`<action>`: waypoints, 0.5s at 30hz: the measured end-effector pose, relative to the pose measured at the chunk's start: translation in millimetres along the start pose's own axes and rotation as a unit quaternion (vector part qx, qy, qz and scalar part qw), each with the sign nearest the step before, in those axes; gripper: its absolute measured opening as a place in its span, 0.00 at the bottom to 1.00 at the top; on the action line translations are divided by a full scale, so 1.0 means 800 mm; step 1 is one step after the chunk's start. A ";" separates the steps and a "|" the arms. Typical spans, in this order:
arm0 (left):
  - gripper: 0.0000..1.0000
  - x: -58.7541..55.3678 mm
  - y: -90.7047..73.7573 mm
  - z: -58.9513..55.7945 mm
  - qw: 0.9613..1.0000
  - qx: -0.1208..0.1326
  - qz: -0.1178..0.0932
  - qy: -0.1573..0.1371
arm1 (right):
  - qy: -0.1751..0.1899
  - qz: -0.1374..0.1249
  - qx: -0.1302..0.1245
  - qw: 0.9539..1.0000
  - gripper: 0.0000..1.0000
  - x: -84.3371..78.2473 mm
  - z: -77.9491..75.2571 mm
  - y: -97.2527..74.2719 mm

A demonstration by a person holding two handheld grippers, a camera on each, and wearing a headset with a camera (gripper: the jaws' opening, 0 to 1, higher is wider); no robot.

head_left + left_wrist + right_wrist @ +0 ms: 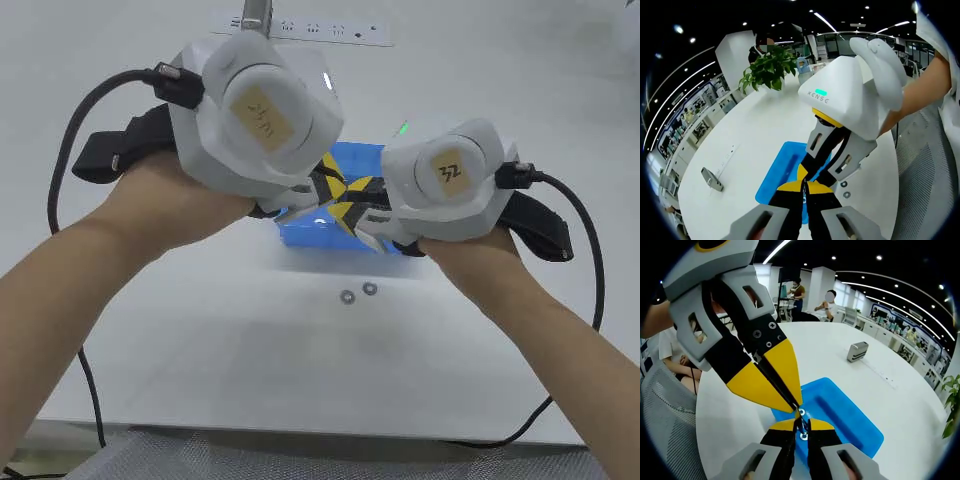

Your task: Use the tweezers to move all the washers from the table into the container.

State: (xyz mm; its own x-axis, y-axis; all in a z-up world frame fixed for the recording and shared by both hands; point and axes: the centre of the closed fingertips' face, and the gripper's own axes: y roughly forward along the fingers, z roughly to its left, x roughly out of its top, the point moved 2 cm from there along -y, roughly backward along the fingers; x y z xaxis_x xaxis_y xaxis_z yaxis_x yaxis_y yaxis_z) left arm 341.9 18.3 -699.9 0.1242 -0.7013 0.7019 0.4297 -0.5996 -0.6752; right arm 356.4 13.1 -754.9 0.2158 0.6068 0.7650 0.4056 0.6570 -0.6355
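- Yellow stickers sit on the white housings. The one on the right gripper reads like "32"; the figures on the left gripper are not legible.
- In the left gripper view, the right gripper's shell bears grey lettering that looks like "XENSE" beside a green light.
- The left hand and right hand hold the grippers nose to nose, both tilted inward and down, with the yellow-and-black jaw tips almost touching.
- The left jaws are clamped on thin dark tweezers.
- The right jaws are drawn nearly together with only a slit between them; I cannot tell whether they pinch anything.
- The tweezers' long axis runs along the left jaws. The tip points down at the right jaw tips, and a small bright ring, seemingly a washer, sits at it.
- The meeting point hangs over the blue container.
- Two washers lie side by side on the white table, just in front of the container.
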 end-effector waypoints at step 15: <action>0.00 0.026 -0.042 -0.015 0.999 0.016 -0.035 -0.003 | 0.003 -0.037 -0.017 0.999 0.05 0.023 0.010 -0.042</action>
State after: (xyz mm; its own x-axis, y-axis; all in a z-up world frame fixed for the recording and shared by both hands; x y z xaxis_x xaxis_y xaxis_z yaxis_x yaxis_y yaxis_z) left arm 319.5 19.3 -665.5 0.0984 -0.6552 0.7490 0.4652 -0.6351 -0.6167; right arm 339.6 6.2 -720.2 0.1903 0.5543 0.8103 0.4507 0.6839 -0.5737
